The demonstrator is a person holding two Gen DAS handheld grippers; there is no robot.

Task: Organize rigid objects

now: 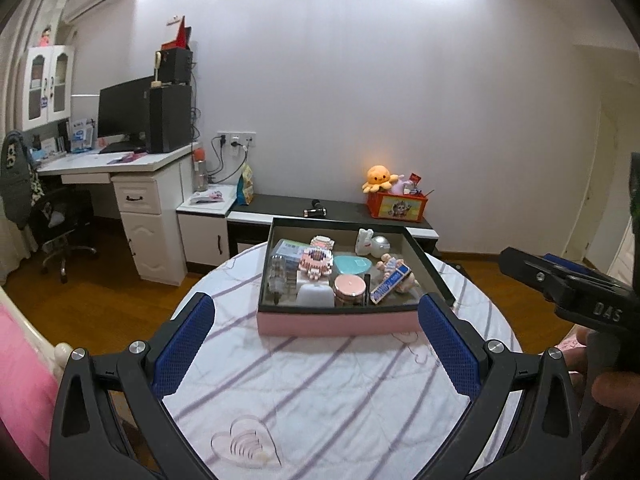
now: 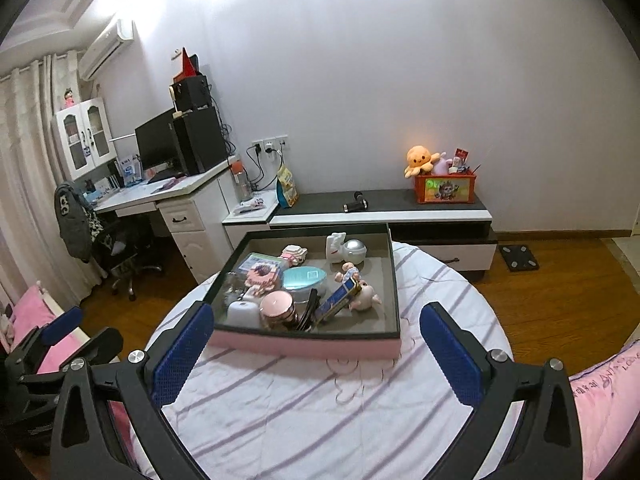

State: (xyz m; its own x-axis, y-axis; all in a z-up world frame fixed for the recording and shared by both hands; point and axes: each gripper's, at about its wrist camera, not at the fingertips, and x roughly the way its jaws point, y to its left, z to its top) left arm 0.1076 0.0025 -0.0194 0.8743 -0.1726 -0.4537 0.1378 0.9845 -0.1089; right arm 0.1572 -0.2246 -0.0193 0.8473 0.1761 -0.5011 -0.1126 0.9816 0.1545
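A pink-sided box with a dark rim (image 1: 336, 322) (image 2: 304, 344) sits on a round table with a striped cloth (image 1: 320, 392) (image 2: 320, 400). In it lie several small things: a pink round tin (image 1: 350, 286) (image 2: 276, 304), a teal oval case (image 1: 351, 266) (image 2: 304, 278), a blue pack (image 1: 390, 282) (image 2: 338, 300), a white figurine (image 1: 364, 240) (image 2: 335, 246) and a white pod (image 1: 316, 295) (image 2: 243, 312). My left gripper (image 1: 316, 316) is open and empty, before the box. My right gripper (image 2: 318, 324) is open and empty, at the box's near side.
A low dark cabinet (image 1: 340, 210) (image 2: 380, 200) with an orange toy crate (image 1: 397, 204) (image 2: 445, 188) stands behind the table. A white desk (image 1: 120, 164) with monitor and an office chair (image 1: 60, 220) stand at the left. Pink bedding (image 2: 604, 400) lies at the right.
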